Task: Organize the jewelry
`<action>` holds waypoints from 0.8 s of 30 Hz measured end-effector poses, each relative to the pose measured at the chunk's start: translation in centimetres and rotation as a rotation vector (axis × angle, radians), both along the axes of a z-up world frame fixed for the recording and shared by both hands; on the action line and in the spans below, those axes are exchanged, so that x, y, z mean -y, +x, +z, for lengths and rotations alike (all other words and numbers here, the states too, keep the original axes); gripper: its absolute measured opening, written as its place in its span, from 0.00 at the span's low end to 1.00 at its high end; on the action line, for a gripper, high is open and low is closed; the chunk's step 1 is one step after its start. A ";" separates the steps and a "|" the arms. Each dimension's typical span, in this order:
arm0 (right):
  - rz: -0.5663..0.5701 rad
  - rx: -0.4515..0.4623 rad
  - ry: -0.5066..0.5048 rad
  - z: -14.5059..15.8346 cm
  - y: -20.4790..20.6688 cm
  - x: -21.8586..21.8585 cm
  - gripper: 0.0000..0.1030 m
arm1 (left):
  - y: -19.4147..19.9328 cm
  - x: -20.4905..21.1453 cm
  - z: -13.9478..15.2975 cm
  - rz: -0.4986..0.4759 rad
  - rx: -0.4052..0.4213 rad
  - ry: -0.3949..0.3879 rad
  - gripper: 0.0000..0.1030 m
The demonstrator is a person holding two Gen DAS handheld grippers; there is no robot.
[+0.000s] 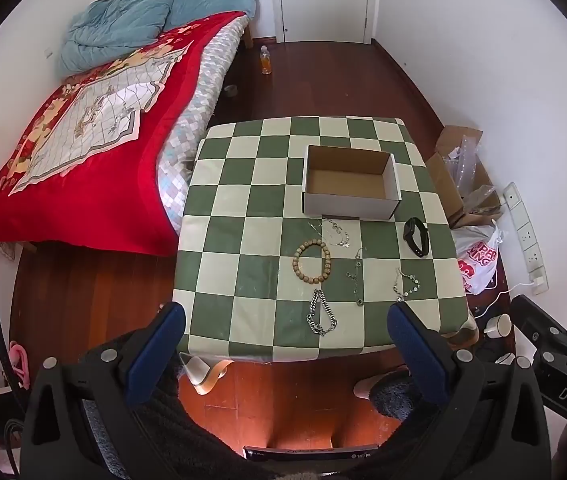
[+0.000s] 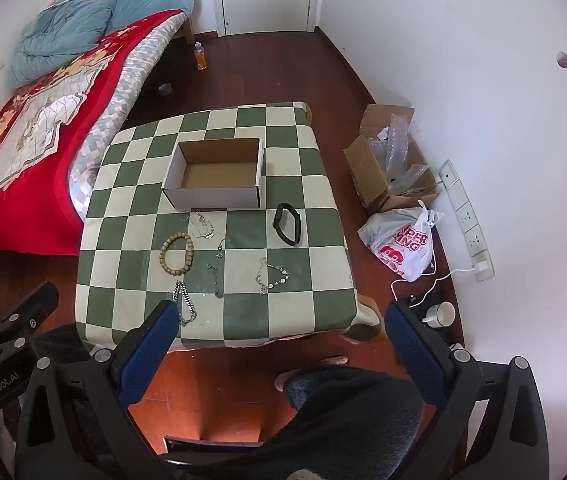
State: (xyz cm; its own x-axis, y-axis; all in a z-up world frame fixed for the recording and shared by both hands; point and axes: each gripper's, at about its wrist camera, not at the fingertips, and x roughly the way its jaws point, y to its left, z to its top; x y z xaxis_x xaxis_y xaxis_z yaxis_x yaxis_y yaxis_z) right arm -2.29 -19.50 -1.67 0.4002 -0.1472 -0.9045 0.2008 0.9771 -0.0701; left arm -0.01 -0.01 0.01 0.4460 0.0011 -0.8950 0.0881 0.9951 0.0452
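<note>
While hovering off the near edge of the checkered surface (image 1: 219, 184), both grippers (image 1: 285, 316) (image 2: 281, 316) spread wide, gripping nothing. Jewelry (image 1: 311, 262) strewn near the empty box (image 1: 349, 182); bare checks left. Mug (image 2: 441, 314) clearer from right wrist.

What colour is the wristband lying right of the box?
Black; the wristband shows best in the right wrist view, on the checked tablecloth.

Green-and-cream checked tablecloth (image 1: 243, 240), white box (image 1: 349, 204) (brown inside), black band (image 1: 416, 237), tan beaded bracelet (image 1: 311, 262), red bedspread (image 1: 95, 184).

left gripper (image 1: 285, 314) spread wide, right gripper (image 2: 281, 314) likewise
</note>
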 end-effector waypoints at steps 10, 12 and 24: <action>-0.002 -0.004 -0.009 0.2 0.0 0.0 1.00 | -0.2 0.0 -0.2 -0.004 0.004 -0.001 1.00; -0.001 -0.003 -0.008 0.1 0.0 -0.1 1.00 | -0.2 0.3 0.3 -0.004 0.000 -0.008 1.00; -0.015 -0.005 -0.009 0.6 -0.3 1.1 1.00 | -0.2 0.8 0.6 -0.021 0.005 -0.018 1.00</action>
State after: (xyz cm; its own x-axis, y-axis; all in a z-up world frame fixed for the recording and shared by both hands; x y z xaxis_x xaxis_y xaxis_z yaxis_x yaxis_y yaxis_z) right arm -2.55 -20.59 -1.11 0.3931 -0.1612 -0.9053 0.2146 0.9734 -0.0801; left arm -0.18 -0.81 0.65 0.4501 -0.0244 -0.8926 0.1086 0.9937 0.0277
